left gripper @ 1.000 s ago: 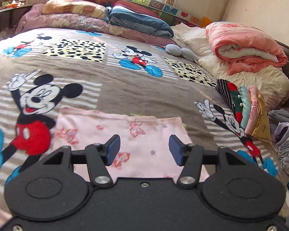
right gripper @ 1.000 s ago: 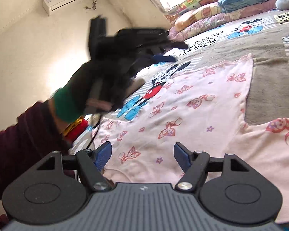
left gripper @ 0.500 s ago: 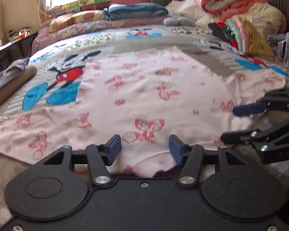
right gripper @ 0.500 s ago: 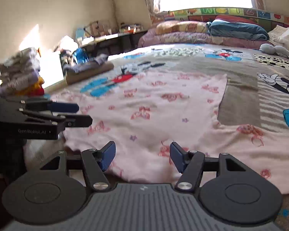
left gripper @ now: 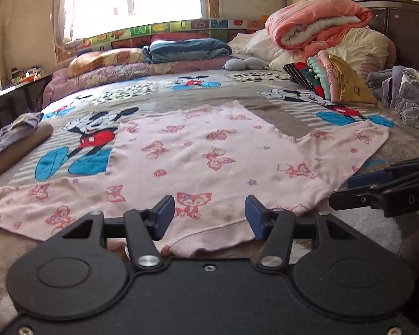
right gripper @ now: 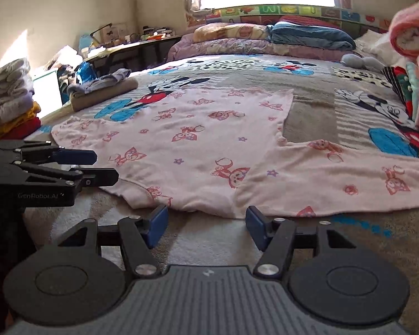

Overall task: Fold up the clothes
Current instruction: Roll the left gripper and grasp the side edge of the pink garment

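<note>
Gaping wide, both grippers' fingers (left gripper: 164, 215) hold nothing beside pink shirt (left gripper: 198, 156).

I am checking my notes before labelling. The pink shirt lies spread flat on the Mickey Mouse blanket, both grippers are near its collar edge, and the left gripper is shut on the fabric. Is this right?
Not quite. The left gripper is open, not shut: the left wrist view shows its jaws apart over the pink shirt, gripping nothing. The rest holds: the shirt lies flat on the Mickey Mouse blanket, and the right gripper is near the collar edge.
</note>
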{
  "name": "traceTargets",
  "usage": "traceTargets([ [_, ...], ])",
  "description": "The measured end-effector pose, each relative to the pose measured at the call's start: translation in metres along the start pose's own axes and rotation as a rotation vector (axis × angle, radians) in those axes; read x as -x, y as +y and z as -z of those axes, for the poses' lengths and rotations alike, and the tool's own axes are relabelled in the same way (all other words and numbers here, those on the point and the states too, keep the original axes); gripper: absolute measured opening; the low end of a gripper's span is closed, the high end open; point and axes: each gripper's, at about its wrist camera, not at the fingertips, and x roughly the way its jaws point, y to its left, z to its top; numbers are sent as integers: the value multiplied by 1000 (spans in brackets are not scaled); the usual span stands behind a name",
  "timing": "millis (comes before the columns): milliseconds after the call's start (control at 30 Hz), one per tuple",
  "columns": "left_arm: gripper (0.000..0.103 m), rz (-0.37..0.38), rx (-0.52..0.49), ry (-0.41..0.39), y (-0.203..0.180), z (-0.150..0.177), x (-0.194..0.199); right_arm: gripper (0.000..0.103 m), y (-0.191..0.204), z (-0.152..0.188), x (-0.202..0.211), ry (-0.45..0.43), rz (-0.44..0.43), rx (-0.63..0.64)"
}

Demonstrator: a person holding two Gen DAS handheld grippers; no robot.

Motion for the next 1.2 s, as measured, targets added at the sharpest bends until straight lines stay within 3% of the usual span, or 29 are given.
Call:
traceTargets([
  [100,57,6,50,24,5,0,-8,65,-40,6,8,-60,-37,-275],
  [200,69,28,24,193,4,14,-35,65,-71,16,13,-131,-76,-503],
  [300,70,48,52,155,4,10,-28,65,-82,21,18,-181,-65,-584],
  [400,70,53,49,54,1,4,-14,68,-92,26,26,-241,-62,-675],
  [600,70,108,-36,17,-15,4,-12,68,-129,42,38,-386,-64,-898],
  [767,70,120,-186,16,-43,13,-12,68,-147,47,39,-460,-68,-977],
  [1000,70,72,-472,-18,-100,28,-13,68,-187,52,53,-563,-45,-1055],
  [1200,70,61,-593,-14,-146,16,-36,73,-225,53,72,-603,-37,-1104],
])
